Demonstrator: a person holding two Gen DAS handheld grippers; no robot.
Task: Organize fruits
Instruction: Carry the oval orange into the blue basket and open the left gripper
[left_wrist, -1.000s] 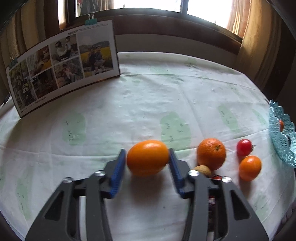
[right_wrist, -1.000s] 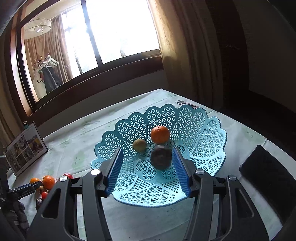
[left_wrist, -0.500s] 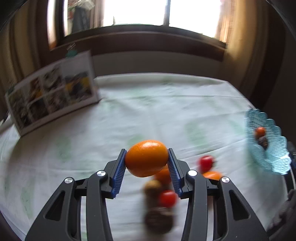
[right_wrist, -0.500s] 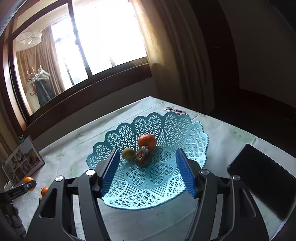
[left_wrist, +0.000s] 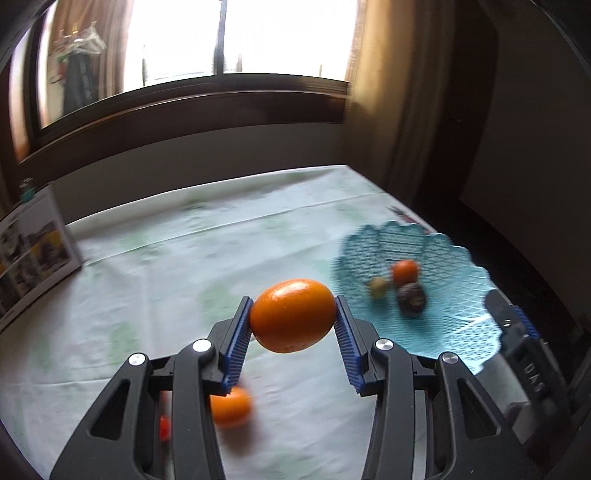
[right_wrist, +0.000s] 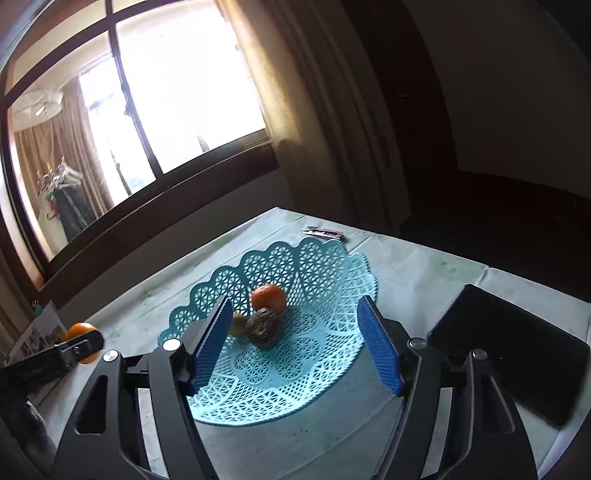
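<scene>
My left gripper (left_wrist: 293, 332) is shut on a large oval orange (left_wrist: 293, 314) and holds it in the air above the tablecloth, left of the blue lattice basket (left_wrist: 458, 332). The basket holds a small orange (left_wrist: 405, 272), a green-yellow fruit (left_wrist: 378, 287) and a dark round fruit (left_wrist: 410, 298). In the right wrist view my right gripper (right_wrist: 297, 345) is open and empty, raised over the near side of the basket (right_wrist: 332, 266). The same fruits lie there: the orange (right_wrist: 269, 297), dark fruit (right_wrist: 263, 326) and green fruit (right_wrist: 238, 323). The left gripper with its orange (right_wrist: 80, 332) shows at left.
A small orange (left_wrist: 231, 404) and a red fruit (left_wrist: 165, 432) lie on the cloth below my left gripper. A photo board (left_wrist: 29, 254) stands at the far left. A black flat object (right_wrist: 517, 354) lies right of the basket. A small utensil (right_wrist: 323, 232) lies behind it.
My left gripper lifted the large orange off the table and swung right toward the basket. My right gripper drew back and up from the basket and stayed open.
</scene>
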